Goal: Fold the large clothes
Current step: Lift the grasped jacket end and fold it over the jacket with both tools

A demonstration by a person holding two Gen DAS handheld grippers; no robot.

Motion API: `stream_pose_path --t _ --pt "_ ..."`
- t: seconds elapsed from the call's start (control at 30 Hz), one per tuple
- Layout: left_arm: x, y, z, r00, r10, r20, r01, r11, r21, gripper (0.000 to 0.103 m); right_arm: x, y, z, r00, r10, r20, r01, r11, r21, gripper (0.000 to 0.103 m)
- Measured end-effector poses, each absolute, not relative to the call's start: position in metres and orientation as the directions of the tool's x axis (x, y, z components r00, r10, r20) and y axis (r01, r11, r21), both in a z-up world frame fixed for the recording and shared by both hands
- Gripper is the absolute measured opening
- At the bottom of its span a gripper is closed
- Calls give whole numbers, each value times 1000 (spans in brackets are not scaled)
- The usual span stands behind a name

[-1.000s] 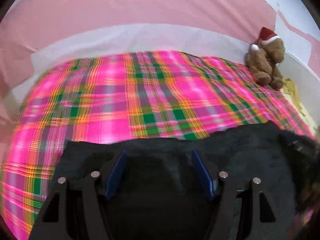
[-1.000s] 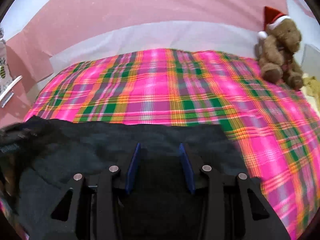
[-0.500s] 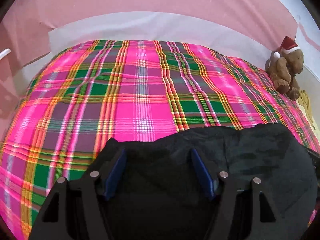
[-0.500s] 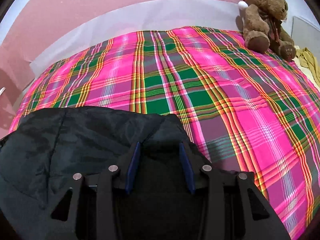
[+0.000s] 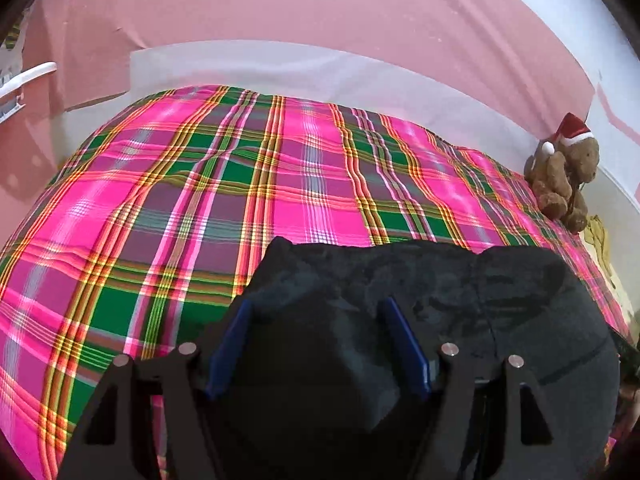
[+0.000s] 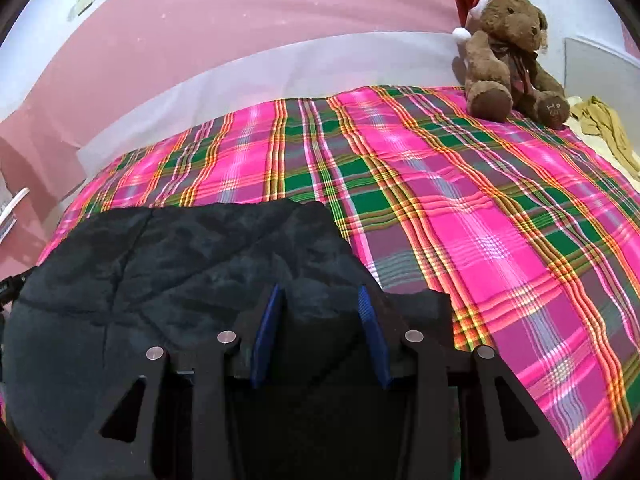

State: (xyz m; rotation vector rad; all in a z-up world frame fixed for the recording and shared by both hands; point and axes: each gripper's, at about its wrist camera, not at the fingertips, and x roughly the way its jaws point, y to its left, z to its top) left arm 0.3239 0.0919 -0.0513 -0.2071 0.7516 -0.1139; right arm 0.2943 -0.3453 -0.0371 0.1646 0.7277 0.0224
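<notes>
Both grippers carried the dark garment (image 5: 440, 288) farther across the plaid bedspread (image 5: 200, 208) toward the teddy bear (image 6: 508, 48); its leading edge advanced over more plaid, and its once-bunched middle spread flatter.

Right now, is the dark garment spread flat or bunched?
Bunched: the dark garment lies wrinkled and humped on the plaid sheet. Its near part is hidden.

Both wrist views look forward and downward, close over the plaid bedspread (image 5: 304, 184) (right one sits nearer). They share the teddy bear (image 6: 508, 52).
</notes>
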Motion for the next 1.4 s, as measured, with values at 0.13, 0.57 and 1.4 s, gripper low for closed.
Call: stream_pose_path --t 0.13,0.57,1.4 --pt "322 90 -44 715 -156 -682 11 977 -211 71 297 -346 -37 744 75 -664 40 987 156 42" --pt "209 100 -46 721 -163 -674 22 977 -213 71 194 -351 -11 718 63 -693 30 992 121 41" --pt "164 88 -52 691 -72 -719 -60 986 -157 71 166 -344 -36 648 58 -760 37 994 107 42"
